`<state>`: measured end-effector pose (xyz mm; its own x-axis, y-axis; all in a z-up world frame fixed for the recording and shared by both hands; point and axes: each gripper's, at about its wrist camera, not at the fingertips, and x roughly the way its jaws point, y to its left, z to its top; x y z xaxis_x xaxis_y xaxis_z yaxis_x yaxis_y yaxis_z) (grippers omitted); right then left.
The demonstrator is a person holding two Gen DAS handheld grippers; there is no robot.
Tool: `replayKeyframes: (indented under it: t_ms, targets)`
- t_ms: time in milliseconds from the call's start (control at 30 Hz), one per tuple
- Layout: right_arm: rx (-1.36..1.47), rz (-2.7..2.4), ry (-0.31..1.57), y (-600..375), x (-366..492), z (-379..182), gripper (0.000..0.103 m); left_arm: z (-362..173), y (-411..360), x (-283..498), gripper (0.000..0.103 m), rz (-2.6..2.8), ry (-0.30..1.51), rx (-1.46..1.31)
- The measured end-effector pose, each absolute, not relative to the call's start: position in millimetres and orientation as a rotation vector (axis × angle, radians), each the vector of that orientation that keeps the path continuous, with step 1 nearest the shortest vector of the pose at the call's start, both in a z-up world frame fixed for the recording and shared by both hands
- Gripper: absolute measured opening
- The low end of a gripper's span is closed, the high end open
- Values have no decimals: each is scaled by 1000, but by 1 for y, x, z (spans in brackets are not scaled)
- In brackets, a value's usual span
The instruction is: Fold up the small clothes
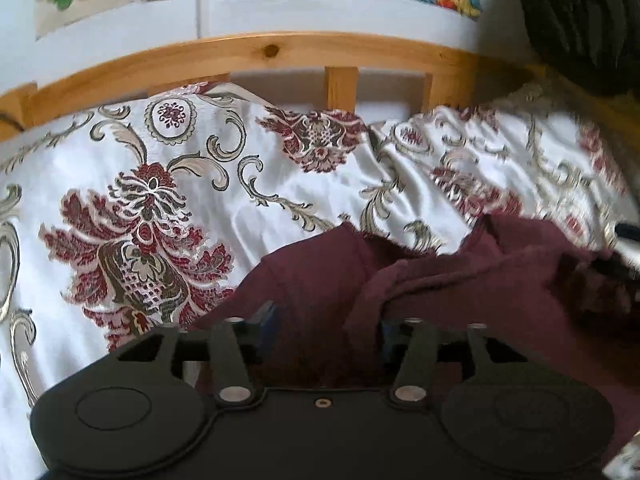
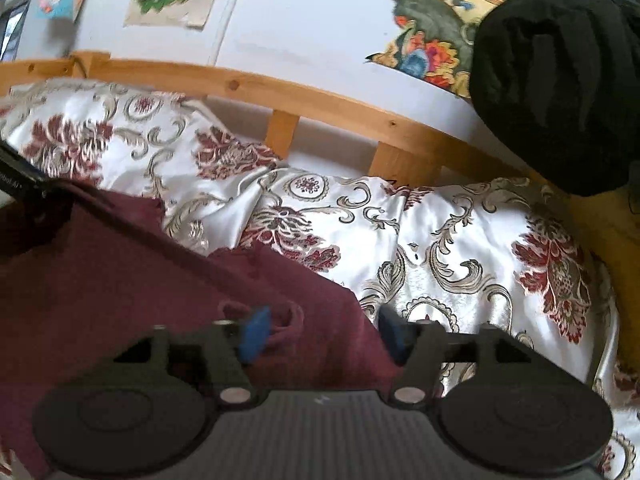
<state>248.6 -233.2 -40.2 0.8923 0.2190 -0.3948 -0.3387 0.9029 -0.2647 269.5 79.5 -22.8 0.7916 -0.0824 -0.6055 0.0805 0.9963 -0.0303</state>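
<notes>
At the bottom of the left wrist view, the left gripper [image 1: 324, 332] stands with jaws apart, its blue pads clear of the maroon garment [image 1: 460, 280] bunched between and beyond them. Low in the right wrist view, the right gripper [image 2: 320, 340] is likewise released, the garment's edge [image 2: 168, 304] lying between its pads untouched. The cloth sits rumpled on the floral bedspread [image 1: 120, 200], filling the lower middle and right of the left view. Judging by the creases, a fold may be laid but is not neat; smoothing and further folds remain. Farther back runs a wooden bed rail [image 1: 260, 52], with a dark bundle [image 2: 552, 92] at upper right, clear of the work.
</notes>
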Motion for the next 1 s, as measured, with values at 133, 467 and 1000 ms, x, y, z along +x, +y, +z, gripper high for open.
replayKeyframes:
  t_ms: [133,467,1000]
  targets:
    - [-270,333,401,-242,242,-36,92,-12,93,261,84,-67,627,-96]
    - [-331,411,558,-226,241,-59,97,-22,93,256,87,-114,742,-140]
    - [-305,298,434,-238,236,-47,5,-20,92,249,4,-30,647,-46]
